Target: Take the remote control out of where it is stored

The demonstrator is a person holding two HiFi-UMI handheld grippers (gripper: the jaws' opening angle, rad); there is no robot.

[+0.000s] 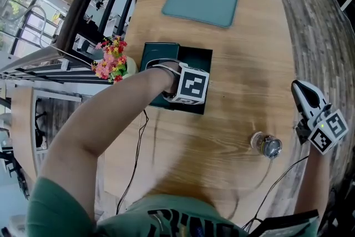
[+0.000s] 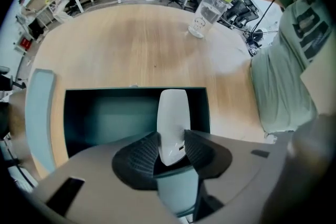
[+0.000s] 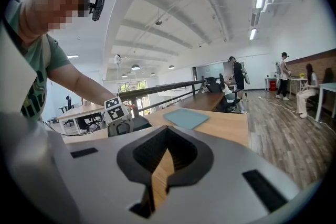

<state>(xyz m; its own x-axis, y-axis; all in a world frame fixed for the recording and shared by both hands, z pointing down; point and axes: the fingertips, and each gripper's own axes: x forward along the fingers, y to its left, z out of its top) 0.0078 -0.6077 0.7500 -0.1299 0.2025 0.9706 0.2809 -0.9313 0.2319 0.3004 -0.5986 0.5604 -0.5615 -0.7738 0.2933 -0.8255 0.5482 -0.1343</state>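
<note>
The left gripper's [image 2: 171, 140] jaws are clenched on the near end of the white remote control [image 2: 173, 113], one ribbed pad pressing on each of its long sides. The remote control points away toward 12 o'clock from the jaws. In the left gripper view its far end lies over the inside of an open dark green box [image 2: 105, 115]. In the head view the left gripper reaches down into this box, and the marker cube [image 1: 192, 86] sits over the box's near edge.

The right gripper's [image 3: 167, 153] jaws are closed tip to tip with nothing between them. Only a sliver of wood shows through the slit behind the tips. In the head view this gripper is held at the desk's [image 1: 249, 64] right edge, at about 4 o'clock from the box and well apart from it.

A bunch of red, pink and yellow flowers [image 1: 111, 59] stands just beside the box at its 9 o'clock. A flat teal tray [image 1: 201, 4] lies near the desk's far edge, at 12 o'clock from the box. A clear drinking glass [image 1: 267, 145] stands upright on the desk at 5 o'clock from the box, near the right gripper.
</note>
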